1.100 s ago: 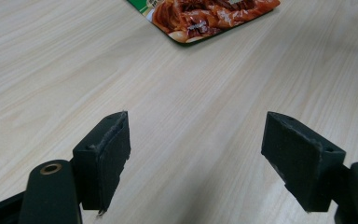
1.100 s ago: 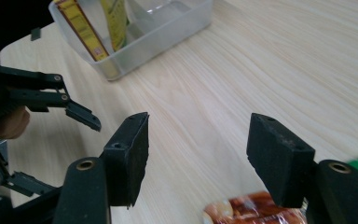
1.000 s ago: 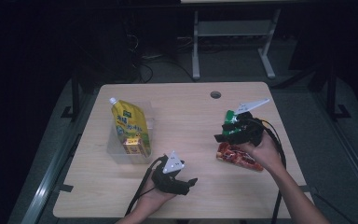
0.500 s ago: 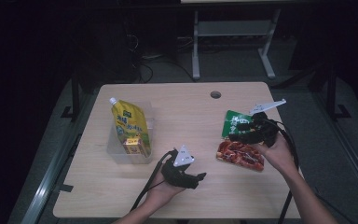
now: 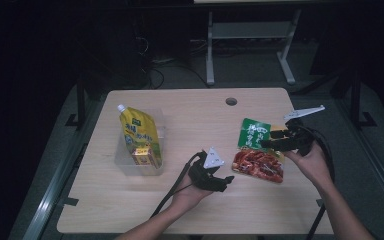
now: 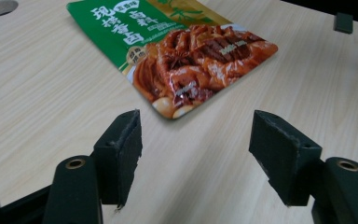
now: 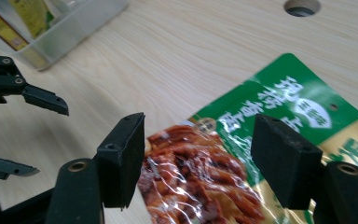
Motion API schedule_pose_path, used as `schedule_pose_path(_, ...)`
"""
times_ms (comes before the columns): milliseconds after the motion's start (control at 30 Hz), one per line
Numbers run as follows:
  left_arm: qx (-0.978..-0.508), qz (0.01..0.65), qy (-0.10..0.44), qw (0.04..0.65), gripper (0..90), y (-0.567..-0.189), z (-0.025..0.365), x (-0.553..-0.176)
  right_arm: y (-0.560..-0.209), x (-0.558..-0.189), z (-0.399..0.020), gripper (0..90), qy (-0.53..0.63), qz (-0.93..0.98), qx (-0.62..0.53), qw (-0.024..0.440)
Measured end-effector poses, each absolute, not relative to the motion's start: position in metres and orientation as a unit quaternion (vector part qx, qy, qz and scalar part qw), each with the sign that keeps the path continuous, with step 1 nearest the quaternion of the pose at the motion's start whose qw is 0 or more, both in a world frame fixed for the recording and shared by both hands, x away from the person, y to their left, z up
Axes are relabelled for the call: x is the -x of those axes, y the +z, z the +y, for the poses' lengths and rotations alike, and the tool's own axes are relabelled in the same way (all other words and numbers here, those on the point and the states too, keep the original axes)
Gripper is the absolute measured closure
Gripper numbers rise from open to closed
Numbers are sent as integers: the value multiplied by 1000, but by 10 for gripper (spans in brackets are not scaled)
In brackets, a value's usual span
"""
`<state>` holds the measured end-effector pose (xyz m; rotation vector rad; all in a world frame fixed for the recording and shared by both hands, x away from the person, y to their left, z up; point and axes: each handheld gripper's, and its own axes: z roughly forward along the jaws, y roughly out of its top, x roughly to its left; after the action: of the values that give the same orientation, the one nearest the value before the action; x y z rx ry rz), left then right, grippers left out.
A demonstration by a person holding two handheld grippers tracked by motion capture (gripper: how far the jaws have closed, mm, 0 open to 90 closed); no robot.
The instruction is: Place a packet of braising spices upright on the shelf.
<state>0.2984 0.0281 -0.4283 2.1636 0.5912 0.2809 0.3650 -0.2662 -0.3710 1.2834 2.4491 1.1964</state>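
A flat food pouch [image 5: 256,164], green at the top and red with a meat picture below, lies on the right half of the wooden table [image 5: 195,120]. My right gripper [image 5: 266,143] hovers over the pouch's upper part, jaws pointing left and open; in the right gripper view the pouch [image 7: 284,93] lies beneath the open gripper [image 7: 198,154], not pinched. My left gripper [image 5: 227,181] sits just left of the pouch and points at it. Its jaws have just been closing but still stand open [image 6: 196,140] with bare table between them, the pouch [image 6: 186,56] ahead.
A yellow spouted pouch [image 5: 139,137] leans in a clear plastic box [image 5: 125,165] on the table's left side. A round cable hole [image 5: 231,101] sits near the far edge. A metal frame [image 5: 250,35] stands on the dark floor beyond.
My left gripper has slid to the right, toward the food pouch, with its jaws a little narrower. My right gripper has drawn back to the right, over the pouch's upper edge.
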Motion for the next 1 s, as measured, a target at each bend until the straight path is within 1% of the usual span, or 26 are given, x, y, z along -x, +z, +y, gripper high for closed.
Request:
schedule_pose_path(467,-866,241,100,427,468,-437,-5,-322,-388,-386,-292,345,377,790,-479,64)
schedule_pose_path(900,-874,242,96,410,648,-449,-30,-340,-402,-406,-309,356,352,777,-518,62)
schedule_pose_path(1000,-877,244,94,404,672,-454,-34,-344,-404,-410,-313,359,349,774,-524,62)
